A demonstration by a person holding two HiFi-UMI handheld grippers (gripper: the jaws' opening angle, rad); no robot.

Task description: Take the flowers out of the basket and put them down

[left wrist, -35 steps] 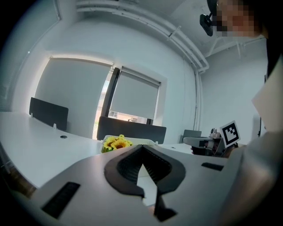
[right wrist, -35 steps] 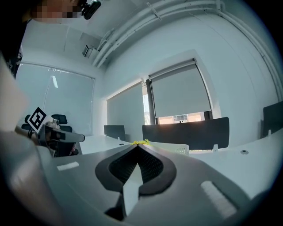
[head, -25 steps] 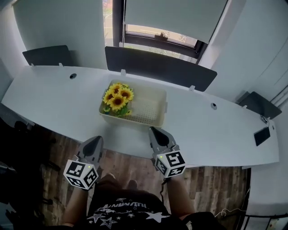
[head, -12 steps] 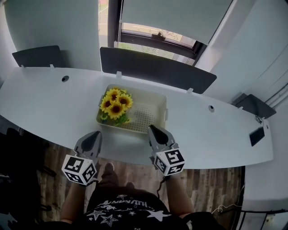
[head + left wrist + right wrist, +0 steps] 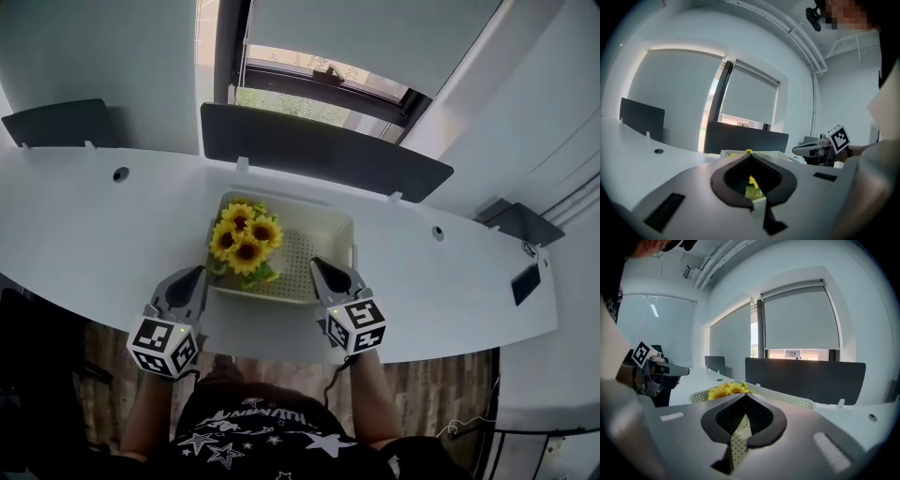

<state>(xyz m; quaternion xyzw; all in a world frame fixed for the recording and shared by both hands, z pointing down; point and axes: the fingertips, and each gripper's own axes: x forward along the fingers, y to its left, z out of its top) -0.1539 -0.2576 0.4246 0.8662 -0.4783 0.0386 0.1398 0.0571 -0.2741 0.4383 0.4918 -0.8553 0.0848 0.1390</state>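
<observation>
A long white curved desk (image 5: 94, 225) runs beneath a window (image 5: 309, 80) with grey roller blinds (image 5: 375, 33) drawn most of the way down. Dark grey partition screens (image 5: 319, 155) stand along the desk's far edge, and wood-plank flooring (image 5: 441, 384) shows in front of it. Near the middle of the desk sits a cream, perforated plastic basket (image 5: 323, 251), rectangular and open-topped. A bunch of yellow sunflowers with green leaves (image 5: 246, 239) stands in its left half, while the right half shows only the dotted floor of the basket.

A person in a black printed T-shirt (image 5: 253, 436) stands at the desk's near edge and holds out both tools toward the basket. The left gripper (image 5: 194, 275) points at the basket's near left corner, its tip just beside the rim and close to the flowers. Its jaws are pressed together at the tip with nothing clamped; only a sliver of yellow and green shows through the gap behind them. The right gripper (image 5: 319, 267) reaches in from the near right. Seen from above, its tip overlaps the basket's near rim, apart from the flowers. Its jaws are likewise closed tip to tip and empty, with the basket's perforated wall visible beyond them.
</observation>
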